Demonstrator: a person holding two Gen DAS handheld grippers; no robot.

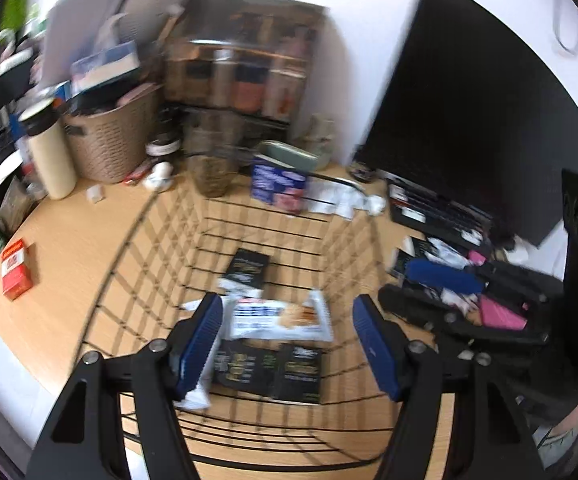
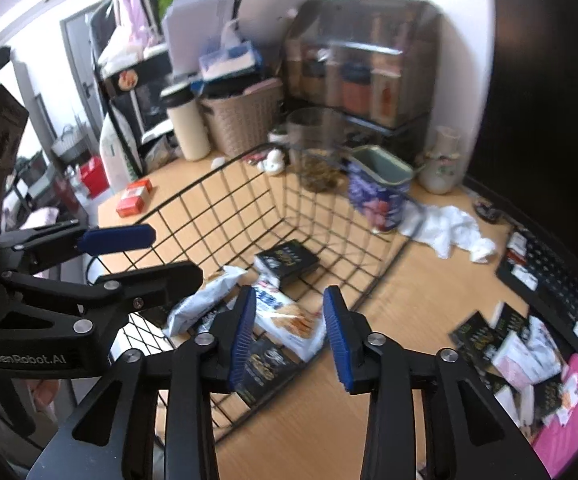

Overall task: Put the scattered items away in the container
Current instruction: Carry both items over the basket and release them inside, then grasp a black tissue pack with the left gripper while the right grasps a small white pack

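Both tongs hang open and empty over the wire basket (image 2: 249,200), which already holds several packets. The remaining packets (image 2: 505,332) lie scattered on the table (image 2: 409,288) to the right of the basket, nearer the right tongs (image 2: 289,336) than the left tongs (image 1: 289,344).

Shelf unit (image 1: 245,64) motion-blurred, packet lettering (image 2: 289,316) unreadable, pink item (image 2: 573,420) cut by frame edge

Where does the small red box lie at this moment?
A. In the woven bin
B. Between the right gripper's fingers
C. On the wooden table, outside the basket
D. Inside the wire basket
C: the red box lies on the bare wooden table, left of the wire basket.
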